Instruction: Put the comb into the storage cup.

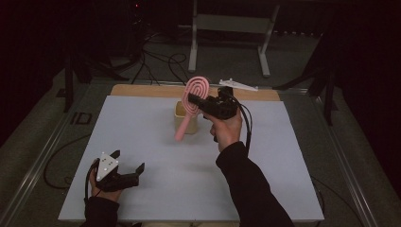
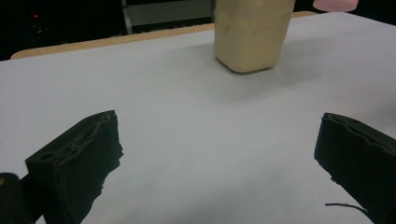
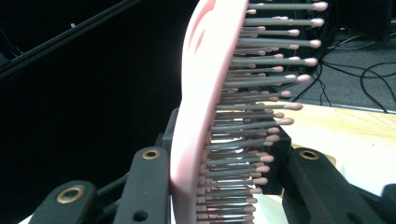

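My right tongs (image 1: 195, 100) pinch the pink hairbrush (image 1: 191, 101) by its head, holding it in the air over the cream cup (image 1: 186, 119) on the bench (image 1: 189, 161). My left tongs (image 1: 127, 166) rest spread near the bench's front corner.

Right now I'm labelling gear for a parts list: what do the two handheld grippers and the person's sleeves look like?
Both are black with two black jaws. The left gripper carries a grey three-cornered plate on top; a black cable trails from the right gripper. The person's sleeves are dark.
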Demonstrator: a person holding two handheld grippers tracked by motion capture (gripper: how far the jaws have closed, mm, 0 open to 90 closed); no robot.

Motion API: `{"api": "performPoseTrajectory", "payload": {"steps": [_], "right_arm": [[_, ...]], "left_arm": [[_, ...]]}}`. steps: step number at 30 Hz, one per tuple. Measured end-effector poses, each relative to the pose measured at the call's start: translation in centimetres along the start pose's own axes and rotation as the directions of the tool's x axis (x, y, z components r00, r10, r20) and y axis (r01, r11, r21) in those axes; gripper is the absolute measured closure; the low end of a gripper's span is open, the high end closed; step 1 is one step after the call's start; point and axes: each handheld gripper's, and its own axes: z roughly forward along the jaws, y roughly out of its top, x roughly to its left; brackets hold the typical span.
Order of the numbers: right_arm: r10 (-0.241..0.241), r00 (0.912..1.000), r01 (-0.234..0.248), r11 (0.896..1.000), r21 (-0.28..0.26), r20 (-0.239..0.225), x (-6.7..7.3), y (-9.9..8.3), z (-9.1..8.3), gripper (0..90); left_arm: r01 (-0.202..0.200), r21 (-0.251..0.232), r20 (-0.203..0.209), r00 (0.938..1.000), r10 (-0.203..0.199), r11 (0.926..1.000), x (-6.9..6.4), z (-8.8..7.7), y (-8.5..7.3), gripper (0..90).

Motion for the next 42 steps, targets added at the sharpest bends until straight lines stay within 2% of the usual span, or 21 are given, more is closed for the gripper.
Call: {"api": "performPoseTrajectory", "payload": {"steps": [8,19,42], "right_arm": [[0.004,1.0,-0.004,1.0,0.001,0.005,0.1,0.2,0.2,63.9],[-0.015,0.9992,0.015,1.0,0.003,0.037,0.1,1.1,0.3,63.9],[-0.03,0.9969,0.029,1.0,0.002,0.073,-0.1,2.4,1.0,64.0]], "left_arm": [[-0.002,0.001,-0.005,1.0,0.002,1.0,0.0,0.0,0.0,1.0],[0.001,-0.001,-0.009,1.0,-0.001,1.0,0.1,0.0,0.0,1.0],[0.002,-0.002,-0.016,0.9999,-0.002,1.0,0.1,0.0,0.0,0.9]]}}
